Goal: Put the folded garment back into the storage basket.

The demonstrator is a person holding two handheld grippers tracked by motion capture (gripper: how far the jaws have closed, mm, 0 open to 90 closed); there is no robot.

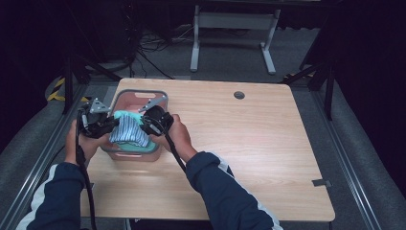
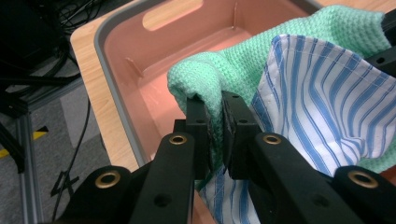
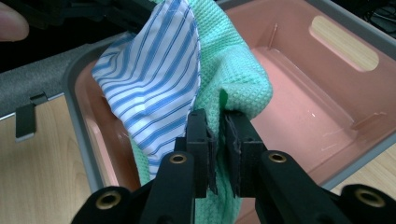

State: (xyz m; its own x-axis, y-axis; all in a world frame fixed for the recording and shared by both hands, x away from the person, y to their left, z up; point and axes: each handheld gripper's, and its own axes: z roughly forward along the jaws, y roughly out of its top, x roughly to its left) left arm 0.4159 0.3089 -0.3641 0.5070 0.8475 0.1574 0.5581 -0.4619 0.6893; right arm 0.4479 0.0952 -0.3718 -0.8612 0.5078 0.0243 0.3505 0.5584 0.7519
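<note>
Nearest to you, both grippers are clenched on cloth. Your left gripper (image 2: 214, 116) pinches a fold of the green cloth (image 2: 243, 70), and the striped cloth (image 2: 322, 107) hangs just beside its jaws; I cannot tell if the stripes are caught too. Your right gripper (image 3: 217, 135) also bites the green cloth (image 3: 233, 65) at a fold, w/ the striped cloth (image 3: 154, 88) draped on the outer side of one jaw.

Both cloths are held together as one bundle over the pink bin (image 1: 125, 99), between your two hands, approx. above its near half.

Handling, as I judge it: both pieces are light, soft and limp, so they sag and slide. The green one looks thick and knitted, it gives good grip. The striped one looks thin and smooth, it may slip out. Take hold at edges or folds, not in the flat middle.

Around: the bin has a grey rim (image 2: 112, 93) and it looks empty inside. Its walls and rim can snag the hanging ends. Farther, the table (image 1: 258, 143) is bare, w/ one small round hole (image 1: 239, 95) near the far edge.
</note>
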